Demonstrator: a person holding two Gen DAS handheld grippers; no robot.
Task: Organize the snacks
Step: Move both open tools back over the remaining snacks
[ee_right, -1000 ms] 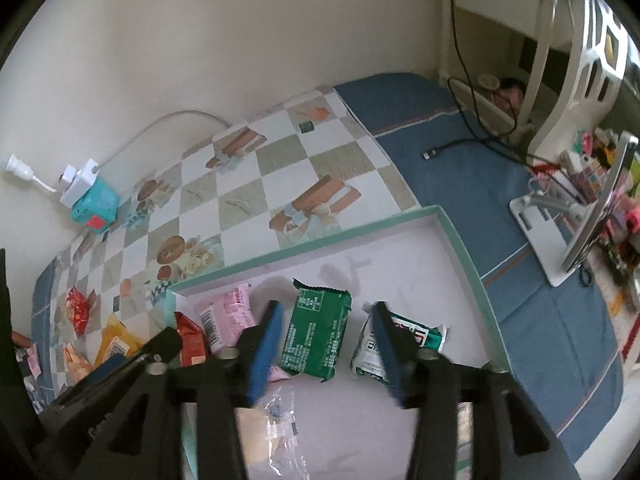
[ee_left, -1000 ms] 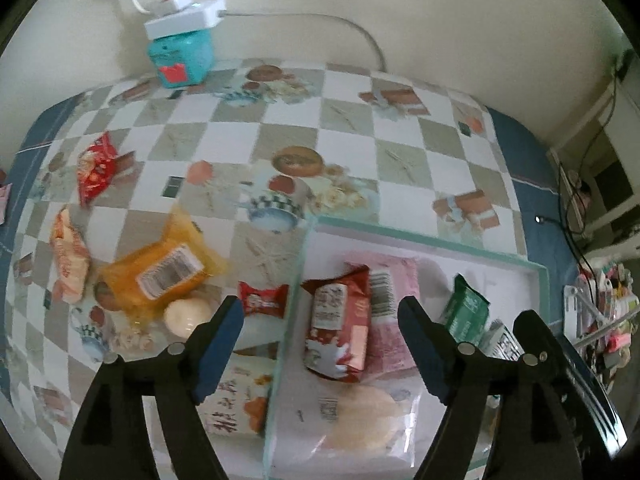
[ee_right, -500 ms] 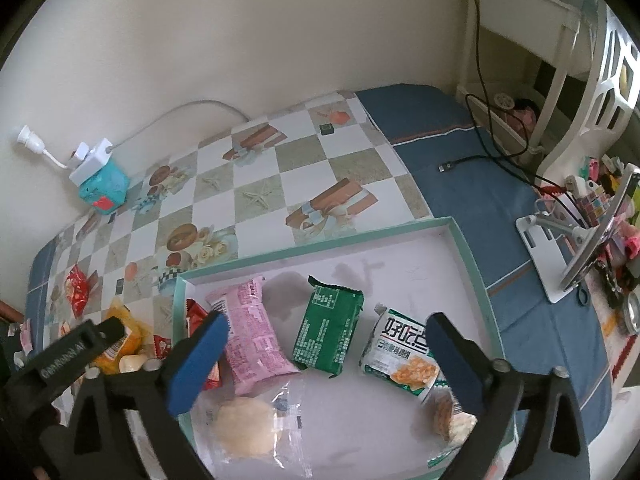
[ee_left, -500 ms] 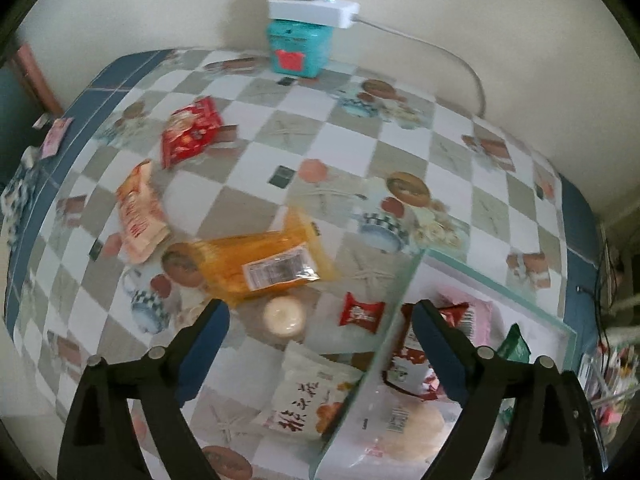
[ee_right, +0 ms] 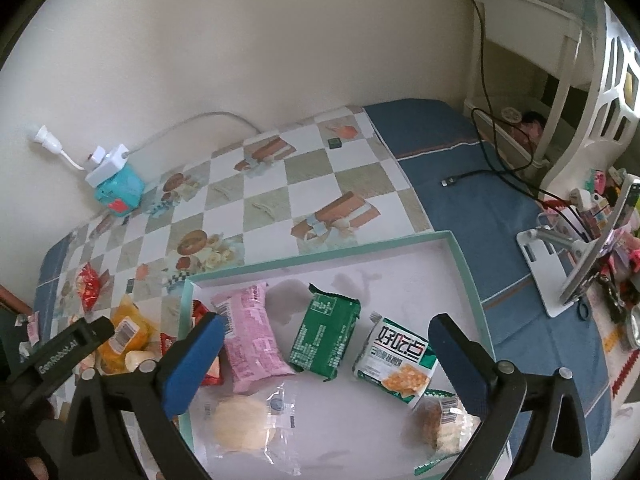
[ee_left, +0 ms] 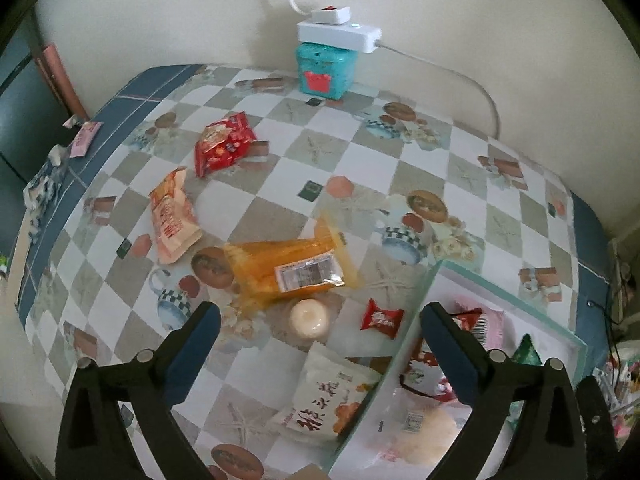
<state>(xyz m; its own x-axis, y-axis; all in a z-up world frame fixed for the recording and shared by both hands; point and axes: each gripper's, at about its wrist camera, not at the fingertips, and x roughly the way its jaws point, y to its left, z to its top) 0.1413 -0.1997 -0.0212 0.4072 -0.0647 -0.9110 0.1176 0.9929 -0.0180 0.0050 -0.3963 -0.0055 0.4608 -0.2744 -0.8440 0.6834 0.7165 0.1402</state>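
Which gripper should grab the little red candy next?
Probably the left gripper. It is open and hovers over the loose snacks outside the tray, with the red candy between its fingers. The right gripper hangs over the tray.

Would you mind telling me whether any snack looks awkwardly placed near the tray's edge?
Yes: the white packet with red characters lies tilted against the tray's outer wall, outside it. Nothing looks spilled or torn.
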